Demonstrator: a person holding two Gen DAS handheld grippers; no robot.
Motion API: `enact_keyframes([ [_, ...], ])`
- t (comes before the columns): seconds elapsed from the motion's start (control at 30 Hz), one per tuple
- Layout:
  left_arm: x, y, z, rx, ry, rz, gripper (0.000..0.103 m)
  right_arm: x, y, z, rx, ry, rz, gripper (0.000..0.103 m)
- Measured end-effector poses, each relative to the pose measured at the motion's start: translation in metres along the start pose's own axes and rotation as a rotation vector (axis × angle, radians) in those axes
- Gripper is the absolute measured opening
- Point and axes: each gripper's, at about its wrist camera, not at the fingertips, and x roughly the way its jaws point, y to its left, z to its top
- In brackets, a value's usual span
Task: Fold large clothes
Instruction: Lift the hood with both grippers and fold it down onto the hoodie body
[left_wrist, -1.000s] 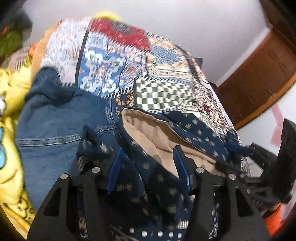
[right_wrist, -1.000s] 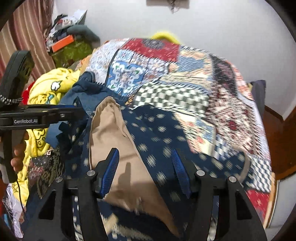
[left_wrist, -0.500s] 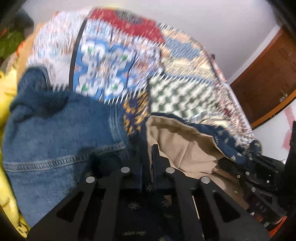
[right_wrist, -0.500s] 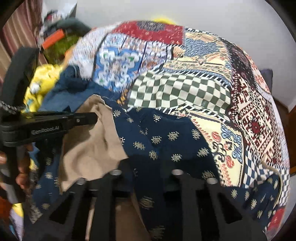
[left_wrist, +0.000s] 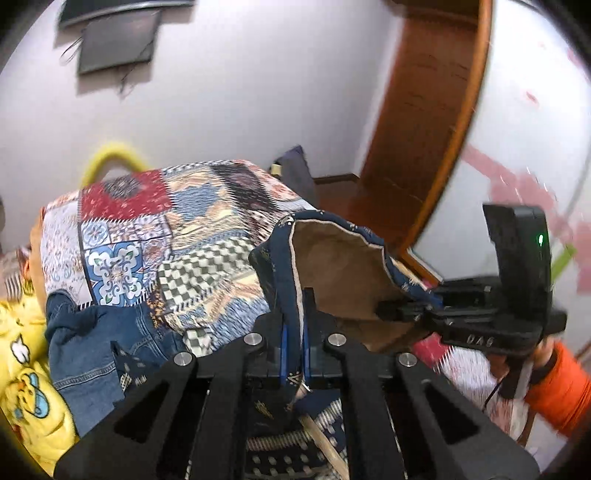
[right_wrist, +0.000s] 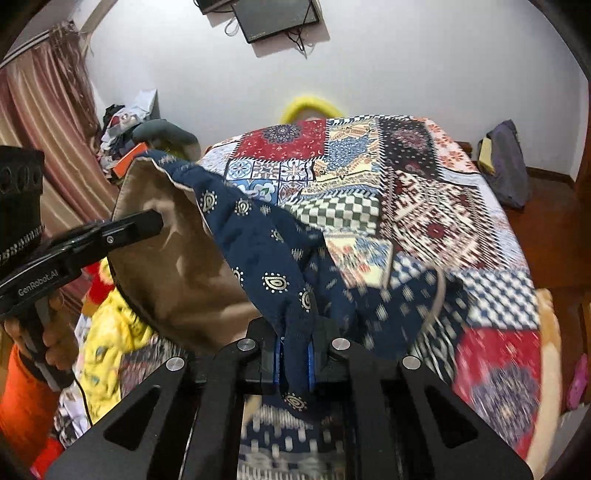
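Your navy garment (right_wrist: 258, 254) smears into blur toward four o'clock, its hem cut off at the bottom edge. It hides the bed (right_wrist: 443, 206) beneath. Your jeans (left_wrist: 92, 343) vanish behind your left tool (left_wrist: 293, 343).

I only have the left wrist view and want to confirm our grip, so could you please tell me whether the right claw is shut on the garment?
Observer: Yes, the right claw is shut on a fold of the navy printed garment.
Operator: Thank you; does the rest hang free?
Observer: It drapes down over the patchwork quilt, too blurred to judge contact.
Operator: What stands beyond the yellow blanket?
Observer: A pinkish curtain and a clutter pile.
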Motion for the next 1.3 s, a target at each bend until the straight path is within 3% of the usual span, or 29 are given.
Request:
enact_keyframes([
  [0.13, 0.000, -0.018, -0.028, 0.032, 0.075, -0.006, 0.005, -0.025, 0.005, -0.037, 0.010, 0.050, 0.039, 0.009],
  [0.33, 0.011, -0.022, -0.090, 0.021, 0.233, -0.004, 0.005, -0.017, 0.005, -0.091, 0.040, 0.154, 0.056, 0.010],
  [0.53, 0.018, -0.037, -0.138, 0.022, 0.334, -0.022, 0.005, -0.017, 0.009, -0.114, 0.018, 0.211, 0.032, 0.013],
  [0.63, 0.016, -0.045, -0.152, 0.005, 0.367, -0.031, 0.013, -0.022, 0.009, -0.120, 0.020, 0.241, 0.038, 0.020],
  [0.7, 0.012, -0.050, -0.159, -0.002, 0.385, -0.026, 0.027, -0.029, 0.011, -0.124, 0.010, 0.261, 0.048, 0.027],
  [0.77, 0.002, -0.055, -0.162, -0.022, 0.386, -0.026, 0.047, -0.038, 0.013, -0.125, -0.009, 0.255, 0.050, 0.027],
  [0.93, -0.033, -0.047, -0.142, -0.100, 0.297, -0.030, 0.053, -0.058, 0.017, -0.117, -0.035, 0.184, 0.028, 0.027],
  [1.03, -0.050, -0.037, -0.125, -0.123, 0.208, 0.033, 0.070, -0.062, 0.018, -0.105, -0.026, 0.115, 0.007, 0.033],
  [1.07, -0.052, -0.033, -0.121, -0.128, 0.191, 0.071, 0.072, -0.061, 0.021, -0.103, -0.022, 0.102, 0.003, 0.038],
  [1.17, -0.040, -0.026, -0.119, -0.144, 0.197, 0.123, 0.072, -0.047, 0.021, -0.098, 0.009, 0.084, -0.011, 0.039],
  [1.3, -0.007, -0.019, -0.139, -0.145, 0.258, 0.199, 0.072, -0.009, 0.012, -0.108, 0.058, 0.152, -0.041, 0.039],
])
